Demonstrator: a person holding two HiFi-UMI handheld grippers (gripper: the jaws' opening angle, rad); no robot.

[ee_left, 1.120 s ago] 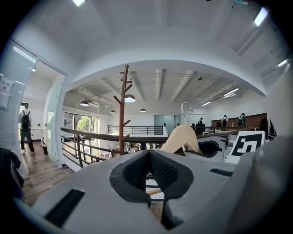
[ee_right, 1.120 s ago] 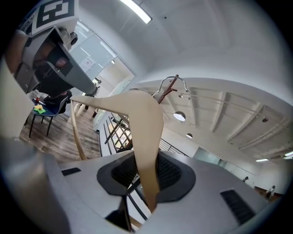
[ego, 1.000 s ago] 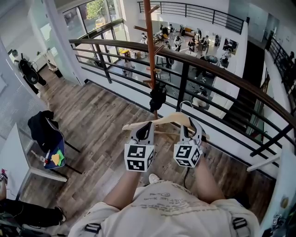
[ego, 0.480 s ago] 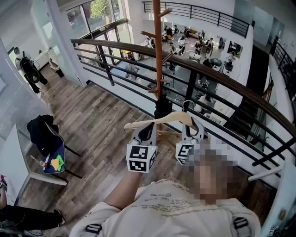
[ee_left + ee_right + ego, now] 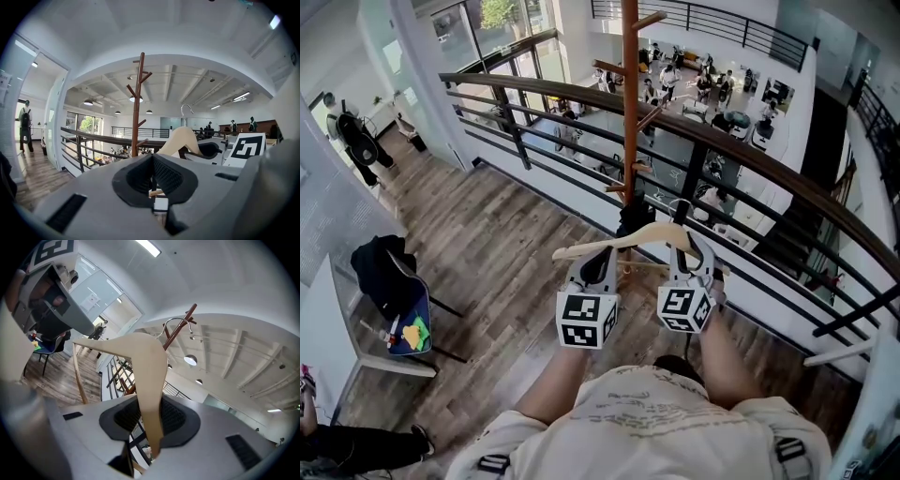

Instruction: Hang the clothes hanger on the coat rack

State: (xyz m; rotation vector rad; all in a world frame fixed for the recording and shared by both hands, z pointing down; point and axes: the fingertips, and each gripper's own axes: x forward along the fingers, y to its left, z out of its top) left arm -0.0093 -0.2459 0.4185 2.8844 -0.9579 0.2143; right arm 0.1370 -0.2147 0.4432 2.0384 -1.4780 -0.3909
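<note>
A pale wooden clothes hanger [image 5: 630, 240] with a metal hook is held level between both grippers in front of my chest. My left gripper [image 5: 598, 264] is shut on its left arm, where a sliver of wood [image 5: 155, 191] shows between the jaws. My right gripper [image 5: 688, 259] is shut on the right arm [image 5: 149, 380], which runs straight through its jaws. The brown coat rack [image 5: 629, 103] stands just beyond the hanger by the railing, its bare pegs slanting upward [image 5: 136, 105]. The hook [image 5: 174, 323] points toward the rack's pole.
A dark curved railing [image 5: 759, 155] runs behind the rack, with an open atrium and people far below. A black item [image 5: 634, 218] hangs low on the rack. A chair [image 5: 392, 281] with dark clothing stands at left on the wooden floor.
Both grippers have carried the hanger forward toward the coat rack. The rack now stands nearer and more directly ahead of the hanger's hook. The grip on the hanger is unchanged.
</note>
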